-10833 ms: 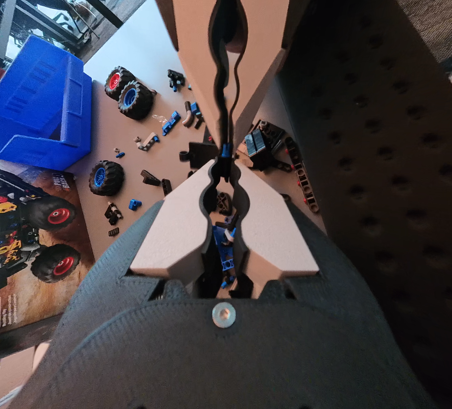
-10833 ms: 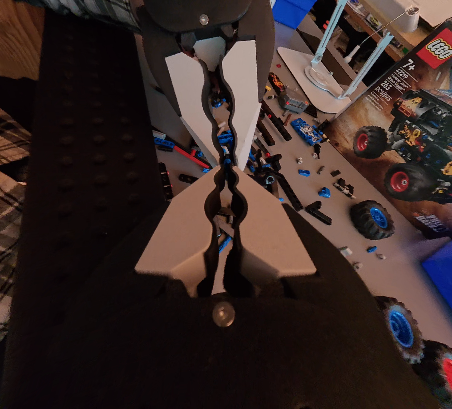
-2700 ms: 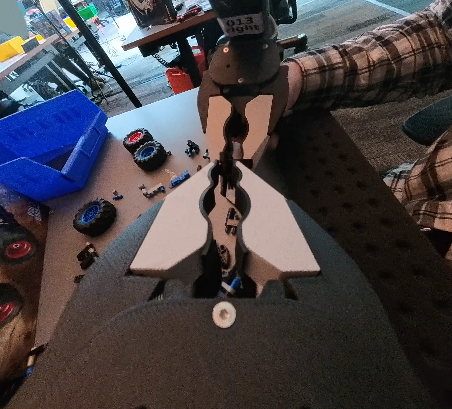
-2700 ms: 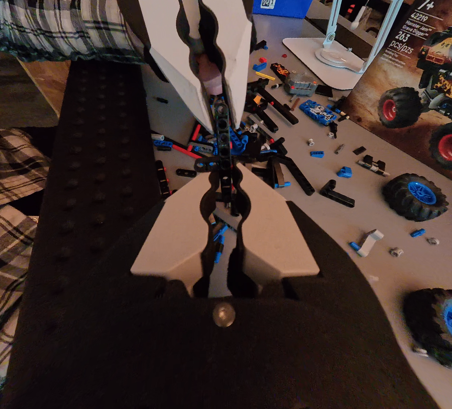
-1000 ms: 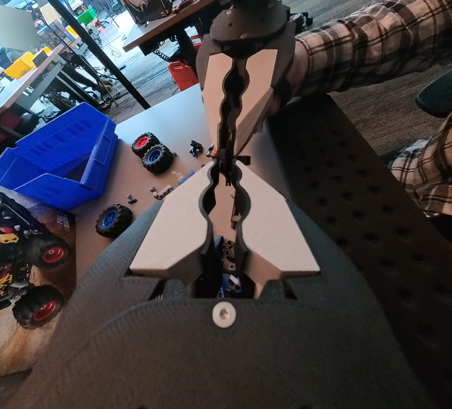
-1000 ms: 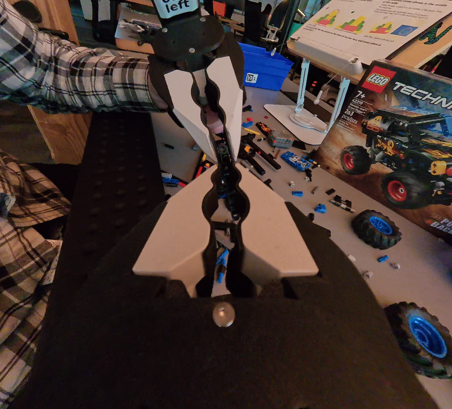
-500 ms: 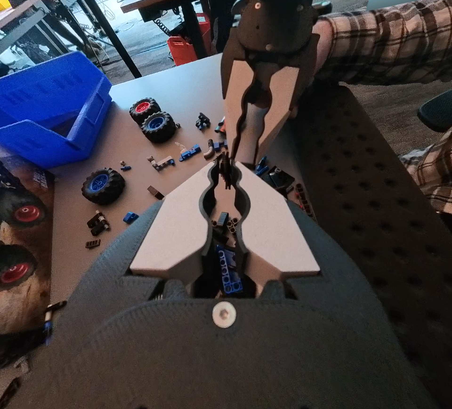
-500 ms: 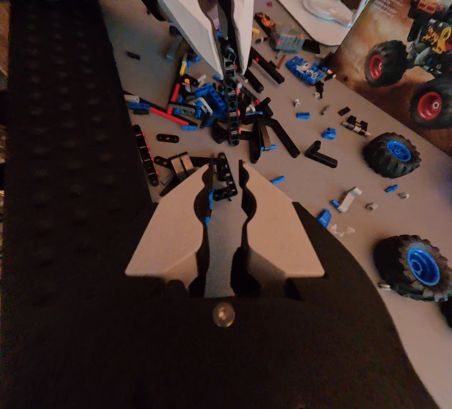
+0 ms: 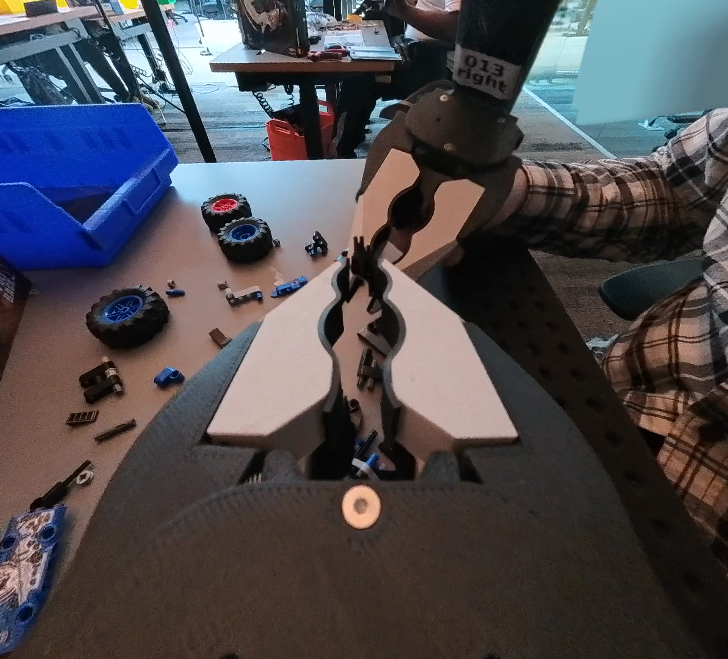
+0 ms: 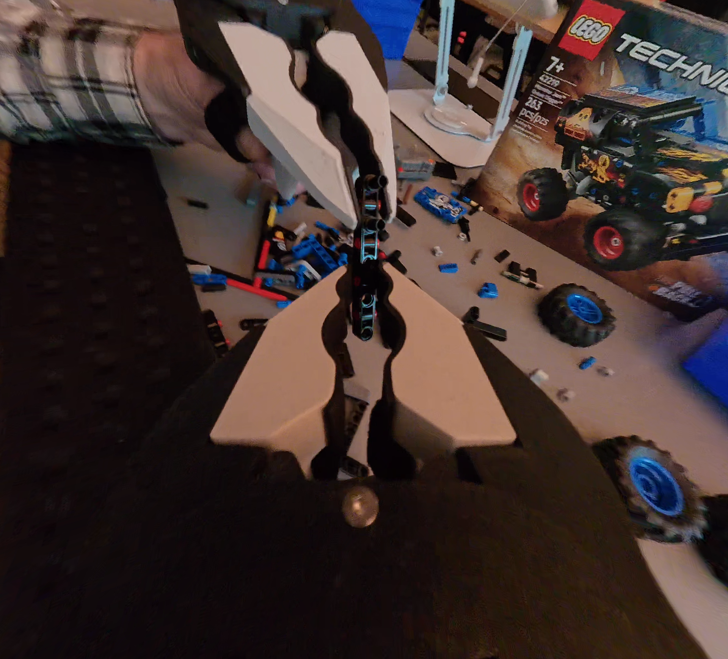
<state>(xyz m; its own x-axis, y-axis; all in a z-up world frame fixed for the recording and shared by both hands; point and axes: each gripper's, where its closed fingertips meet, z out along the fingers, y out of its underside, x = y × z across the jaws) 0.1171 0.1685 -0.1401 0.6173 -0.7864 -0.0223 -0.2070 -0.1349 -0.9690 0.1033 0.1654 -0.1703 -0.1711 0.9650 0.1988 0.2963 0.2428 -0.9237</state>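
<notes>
My left gripper (image 9: 362,266) is shut on a black beam assembly with red and blue pins (image 9: 359,252) and holds it above the table. In the right wrist view the left gripper (image 10: 368,203) comes down from the upper left, and the beam (image 10: 367,242) hangs from its tips. The beam's lower end lies between the fingers of my right gripper (image 10: 367,271), whose jaws stand a little apart on either side of it. In the left wrist view the right gripper (image 9: 376,250) comes in from the upper right, tip to tip with the left.
Loose parts lie in a pile (image 10: 303,258) under the grippers. Blue-hub wheels (image 9: 126,309) (image 9: 244,232) and a red-hub wheel (image 9: 225,206) lie on the grey table, with a blue bin (image 9: 78,183) at the left. A toy-truck box (image 10: 630,151) and a white stand (image 10: 453,128) stand behind. A black perforated mat (image 10: 90,285) runs along the near edge.
Half a second ago my right gripper was open, low over the parts and clear of the beam. It has come back up, and its fingers now flank the beam's lower end. The left still holds the beam.
</notes>
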